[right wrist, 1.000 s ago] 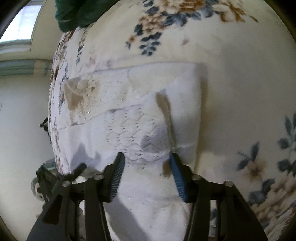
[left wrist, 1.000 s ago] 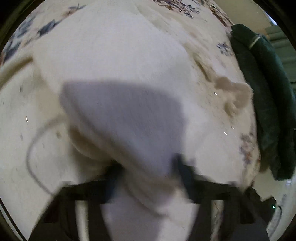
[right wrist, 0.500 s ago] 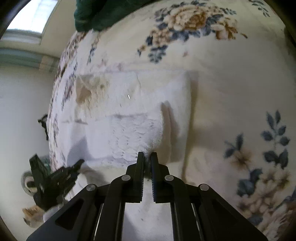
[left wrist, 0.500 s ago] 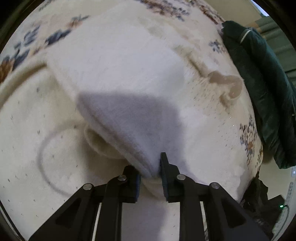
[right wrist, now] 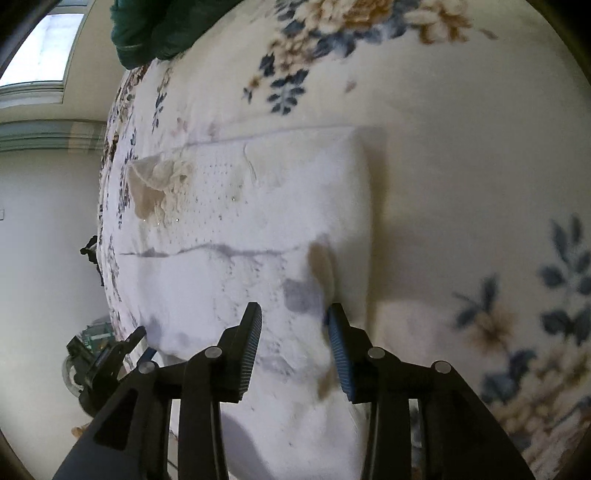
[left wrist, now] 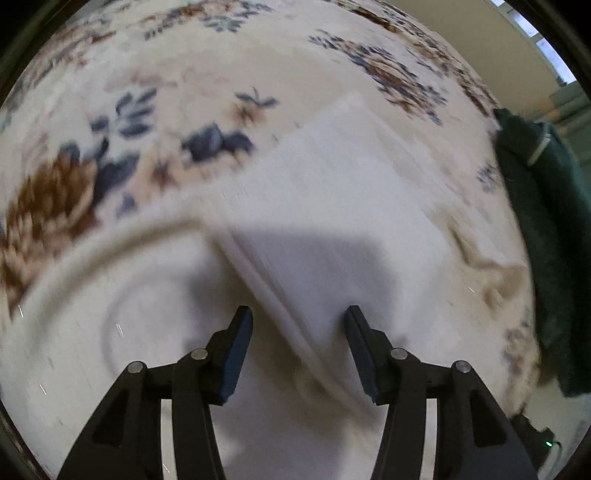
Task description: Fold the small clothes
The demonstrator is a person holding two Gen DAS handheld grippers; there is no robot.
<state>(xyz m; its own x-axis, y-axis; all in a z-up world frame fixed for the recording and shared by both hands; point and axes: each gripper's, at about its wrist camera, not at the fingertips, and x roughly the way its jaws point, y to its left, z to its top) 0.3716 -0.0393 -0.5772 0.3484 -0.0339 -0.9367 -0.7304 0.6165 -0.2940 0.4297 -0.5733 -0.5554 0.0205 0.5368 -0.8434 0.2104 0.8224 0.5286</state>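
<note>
Left gripper (left wrist: 299, 328): jaws have just been opening, now apart; the folded edge of the small white knitted garment (left wrist: 332, 206) lies between them, untouched by the pads. Right gripper (right wrist: 293, 325): jaws likewise just opened, standing apart over the same garment (right wrist: 258, 229), which lies flat on the cream floral blanket (right wrist: 461, 166), its beige lace trim (right wrist: 155, 184) at 10 o'clock. Dark green cloth (right wrist: 155, 26) far off at 11 o'clock.

Risks: released top layer may spring back or slide; a withdrawing finger could snag the knit and drag the fold open; lace trim may end up skewed.
</note>
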